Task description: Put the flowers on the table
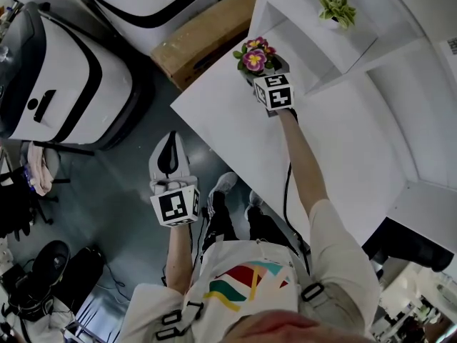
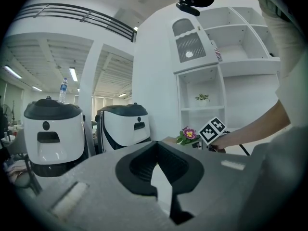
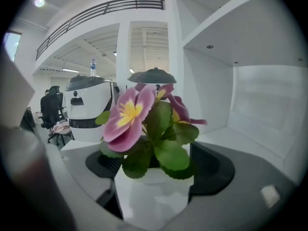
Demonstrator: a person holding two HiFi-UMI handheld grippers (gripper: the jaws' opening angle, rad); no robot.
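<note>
The left gripper was held off the table, jaws together on nothing. The flowers, in a white pot, were clamped by the right gripper over the table's far corner (beside the shelves); release was judged outstanding. The pot's base was hidden, so table contact could not be told.

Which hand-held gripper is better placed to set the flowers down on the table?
Right. The right hand-held gripper holds the flowers by their white pot, over the table. The left hand-held gripper is shut, empty, above the floor.
</note>
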